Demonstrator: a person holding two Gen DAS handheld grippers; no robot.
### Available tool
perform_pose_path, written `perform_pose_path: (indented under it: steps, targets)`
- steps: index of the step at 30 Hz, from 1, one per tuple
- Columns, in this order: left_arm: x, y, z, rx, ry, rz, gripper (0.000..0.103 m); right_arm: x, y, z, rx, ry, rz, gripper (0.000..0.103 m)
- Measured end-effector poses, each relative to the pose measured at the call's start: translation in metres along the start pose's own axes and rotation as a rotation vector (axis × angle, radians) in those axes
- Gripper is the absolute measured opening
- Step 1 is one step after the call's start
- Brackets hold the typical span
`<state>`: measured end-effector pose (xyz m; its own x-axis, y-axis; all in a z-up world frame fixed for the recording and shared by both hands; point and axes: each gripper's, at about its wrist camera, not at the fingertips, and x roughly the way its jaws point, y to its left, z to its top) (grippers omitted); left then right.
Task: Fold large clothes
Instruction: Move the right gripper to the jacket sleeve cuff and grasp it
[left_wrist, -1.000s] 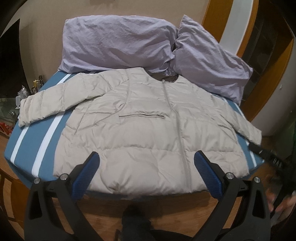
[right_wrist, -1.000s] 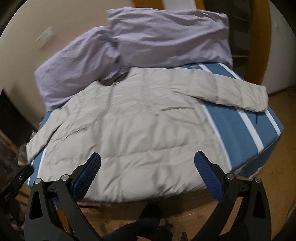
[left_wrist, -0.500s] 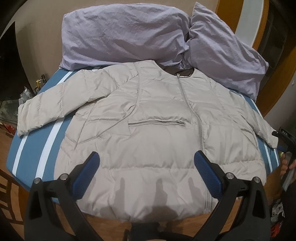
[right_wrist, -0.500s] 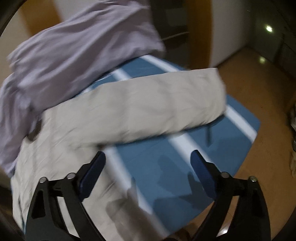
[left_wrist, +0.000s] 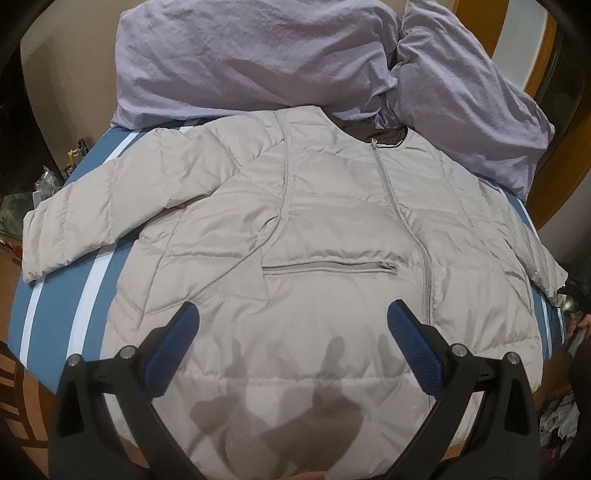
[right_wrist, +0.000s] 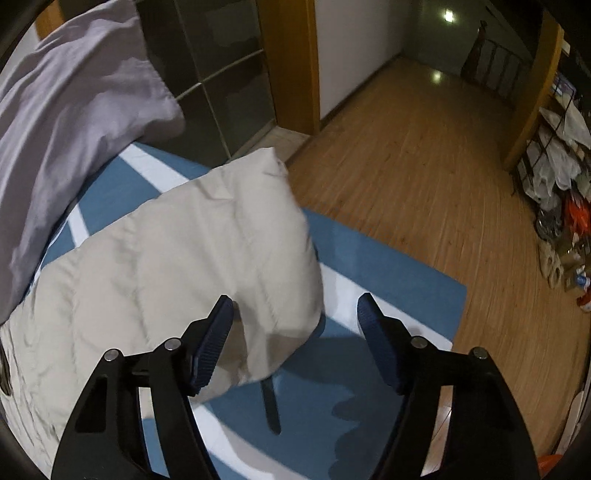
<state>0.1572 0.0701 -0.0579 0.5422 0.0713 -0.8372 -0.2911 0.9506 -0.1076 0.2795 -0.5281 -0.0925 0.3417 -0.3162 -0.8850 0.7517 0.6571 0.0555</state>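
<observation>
Two blue ribbed pads (left_wrist: 173, 349) of the left gripper (left_wrist: 291, 350) are spread wide over the quilted beige jacket (left_wrist: 317, 258), gripping nothing. In the right view, the right gripper (right_wrist: 295, 343), jaws just narrowed, is seen open astride the puffy sleeve (right_wrist: 207, 251) at centre-left.

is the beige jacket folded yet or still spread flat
Spread flat: the jacket lies front up, zipped, both sleeves stretched outward on the striped bed cover.
</observation>
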Motion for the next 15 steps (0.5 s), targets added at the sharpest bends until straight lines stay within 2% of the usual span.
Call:
perform_pose_path:
  steps: [5,7,8,10,12,15]
  targets:
    - [0.009,-0.002,0.005,0.003,0.015,-0.002,0.101,0.003,0.000,-0.004,-0.024,0.008,0.007,0.067]
    - [0.011,-0.001,0.006,-0.004,0.020,-0.002,0.101,0.003,0.000,-0.007,-0.021,0.010,0.056,0.051]
    - [0.013,0.000,0.007,-0.007,0.023,-0.001,0.101,0.003,0.002,-0.007,-0.026,0.005,0.061,0.048]
    - [0.015,0.002,0.007,-0.016,0.030,-0.001,0.101,0.000,0.008,-0.008,-0.051,-0.002,0.079,0.031]
    - [0.016,0.003,0.008,-0.021,0.033,-0.002,0.101,-0.005,0.015,-0.007,-0.078,-0.019,0.064,0.023]
    - [0.017,0.003,0.008,-0.022,0.032,-0.004,0.101,-0.016,0.025,-0.004,-0.105,-0.057,0.031,0.019]
